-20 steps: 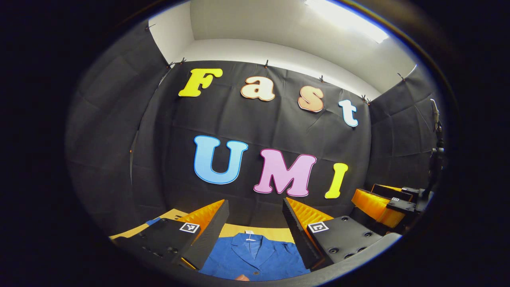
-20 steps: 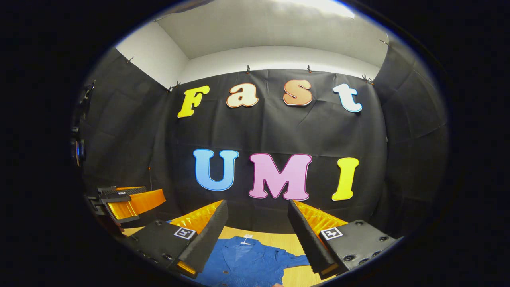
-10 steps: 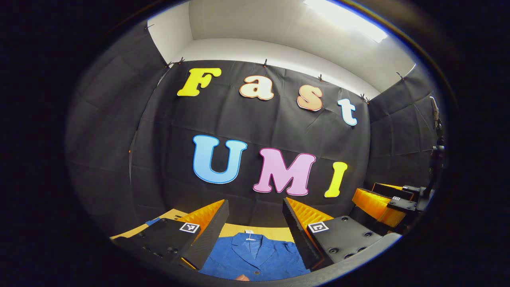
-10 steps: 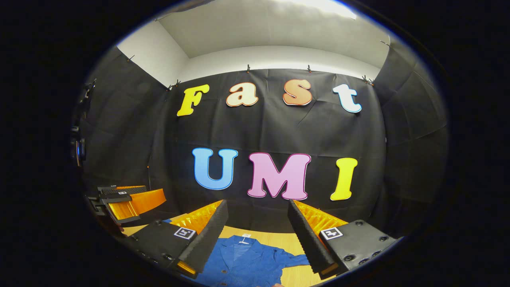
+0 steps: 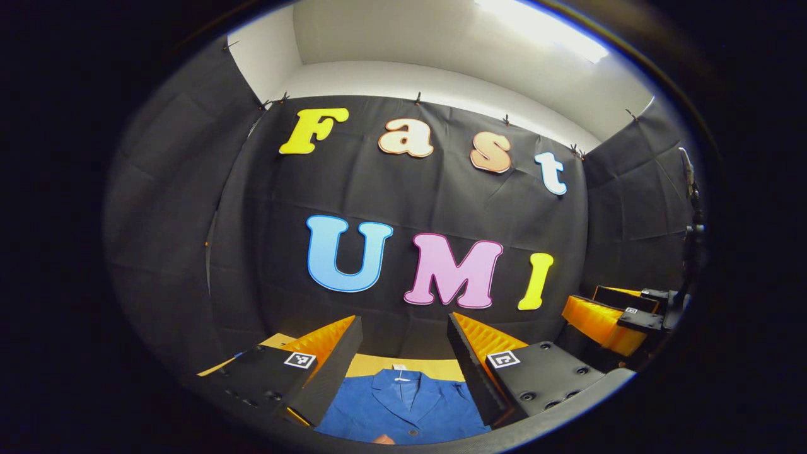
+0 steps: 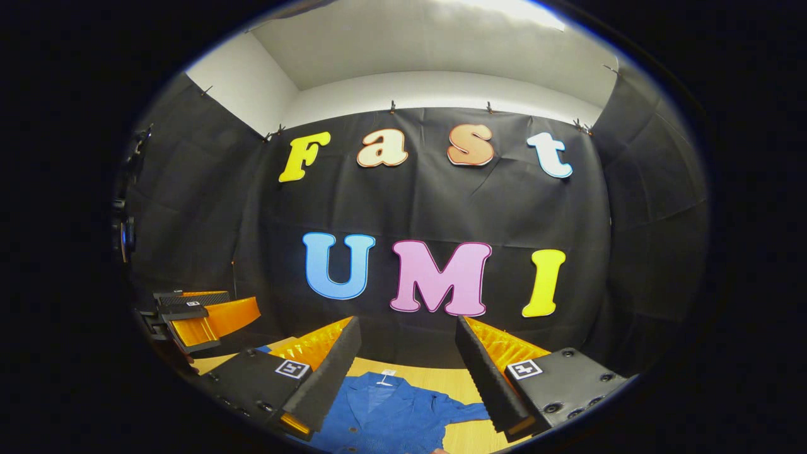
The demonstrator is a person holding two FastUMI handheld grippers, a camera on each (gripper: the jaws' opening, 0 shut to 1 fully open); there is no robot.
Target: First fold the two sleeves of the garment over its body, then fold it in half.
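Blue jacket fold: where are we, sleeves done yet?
Nothing done yet. The blue jacket lies flat on the wooden table, collar toward the wall, one sleeve stretched out sideways. In hand: nothing; left gripper and right gripper are both open above it. Left to do: both sleeve folds, then the half fold.

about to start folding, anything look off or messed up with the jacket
Nothing stands out. The blue garment lies flat and collar-up on the table, one sleeve spread out, not yet folded. Both the left gripper and right gripper hover open above it.
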